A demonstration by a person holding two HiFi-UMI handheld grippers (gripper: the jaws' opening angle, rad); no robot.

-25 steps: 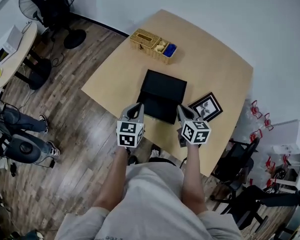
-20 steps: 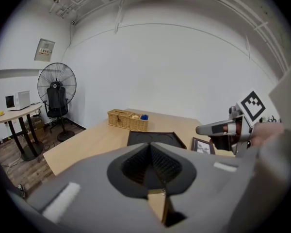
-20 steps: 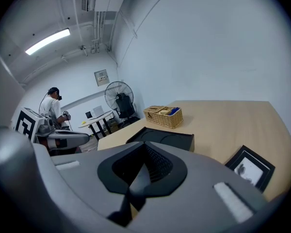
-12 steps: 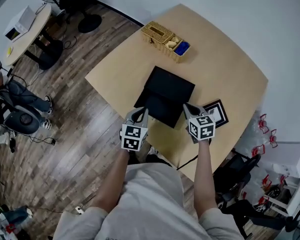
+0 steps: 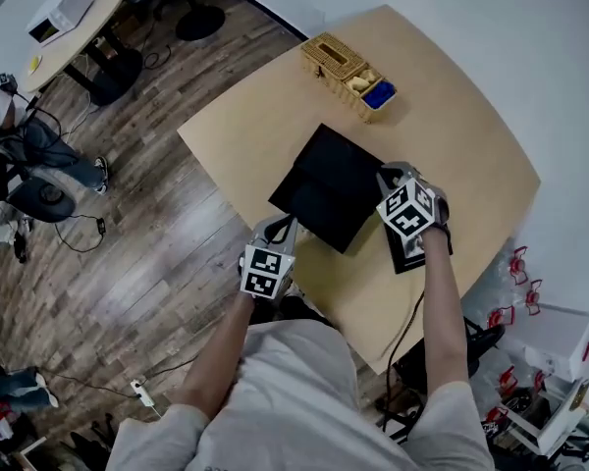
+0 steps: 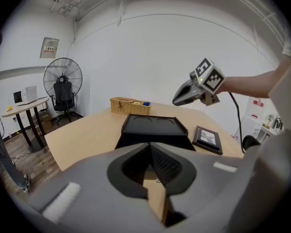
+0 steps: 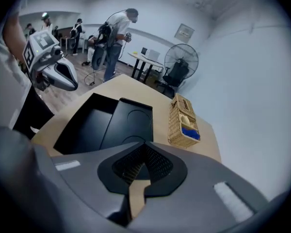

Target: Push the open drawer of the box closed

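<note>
The black box (image 5: 346, 170) lies mid-table, its drawer (image 5: 304, 202) pulled out toward the table's front edge. In the right gripper view the drawer (image 7: 82, 125) gapes empty beside the box lid (image 7: 132, 123). My left gripper (image 5: 280, 228) is shut and empty, low at the front edge just short of the drawer (image 6: 153, 141). My right gripper (image 5: 390, 176) is shut and empty too. It hangs in the air over the box's right side and shows in the left gripper view (image 6: 177, 101). From the right gripper view the left gripper (image 7: 70, 84) sits beyond the drawer.
A black picture frame (image 6: 208, 139) lies flat right of the box, partly hidden under my right gripper (image 5: 410, 253). A wicker basket (image 5: 348, 75) with a blue item stands at the far edge. Beyond the table stand a fan (image 6: 62, 84), a round side table (image 5: 74, 23) and several people (image 7: 114, 38).
My right gripper has lifted and swung from the front edge to above the box's right side. The left gripper stays near the front edge. The head view has shifted.
</note>
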